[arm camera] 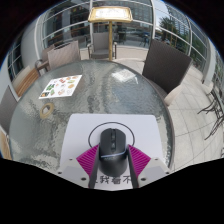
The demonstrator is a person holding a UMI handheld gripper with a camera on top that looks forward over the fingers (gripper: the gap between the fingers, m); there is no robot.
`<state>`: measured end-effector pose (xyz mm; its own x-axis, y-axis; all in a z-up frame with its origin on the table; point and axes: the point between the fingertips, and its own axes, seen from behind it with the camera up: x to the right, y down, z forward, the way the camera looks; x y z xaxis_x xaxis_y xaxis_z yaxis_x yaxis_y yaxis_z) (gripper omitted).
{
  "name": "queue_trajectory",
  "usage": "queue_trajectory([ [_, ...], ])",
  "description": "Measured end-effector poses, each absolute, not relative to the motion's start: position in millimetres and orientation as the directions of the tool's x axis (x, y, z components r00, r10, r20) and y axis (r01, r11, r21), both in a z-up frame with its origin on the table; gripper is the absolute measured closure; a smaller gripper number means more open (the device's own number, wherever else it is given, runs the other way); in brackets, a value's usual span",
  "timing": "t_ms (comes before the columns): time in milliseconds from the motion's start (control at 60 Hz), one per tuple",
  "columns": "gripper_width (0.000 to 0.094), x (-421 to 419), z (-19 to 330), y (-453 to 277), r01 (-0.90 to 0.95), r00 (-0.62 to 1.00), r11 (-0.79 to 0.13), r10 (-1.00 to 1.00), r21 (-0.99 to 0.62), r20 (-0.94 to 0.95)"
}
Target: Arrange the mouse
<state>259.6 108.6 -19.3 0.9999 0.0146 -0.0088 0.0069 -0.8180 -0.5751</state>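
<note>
Glazed walls ring the scene, tall windows and dark frames all round, with a lit doorway [106,14] at 12 o'clock beyond the far rim of a round grey stone-look table [110,90].

Left to right:
- At 10 o'clock on the table, a printed sheet [66,86] with coloured pictures in rows. Any writing on it is too small to read.
- Just below it, nearer 9 o'clock, a small pale object [45,106]; cannot tell what it is.
- Centre, toward 6 o'clock, a white mouse pad [85,130] lying flat near the table edge. On it a black computer mouse [111,147], long axis pointing toward 12 o'clock, scroll wheel visible on the midline. No brand mark legible on its shell.
- Gripper [112,160]: the magenta pads [89,160] flank the mouse at either side, left and right, and seem to meet its flanks. Mouse rests on the pad; cannot tell whether both fingers actually press on it.
- Below the pads, a strip on the gripper body carries dark characters, cut off and not readable.
- At 2 o'clock, a dark chair back [158,62] stands behind the table's far edge.
</note>
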Motion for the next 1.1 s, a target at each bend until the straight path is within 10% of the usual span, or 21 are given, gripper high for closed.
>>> queue_trajectory([
  [83,0.0059,271.1,-14.1,102.8,0.023,0.999,-0.837,-0.006,-0.546,0.051],
  [617,0.0071,146.9,249.8,53.1,-0.020,0.993,-0.612,-0.103,-0.791,0.055],
  [1100,0.0076,14.1,275.1,-17.2,-0.023,0.998,-0.556,-0.068,-0.831,0.018],
])
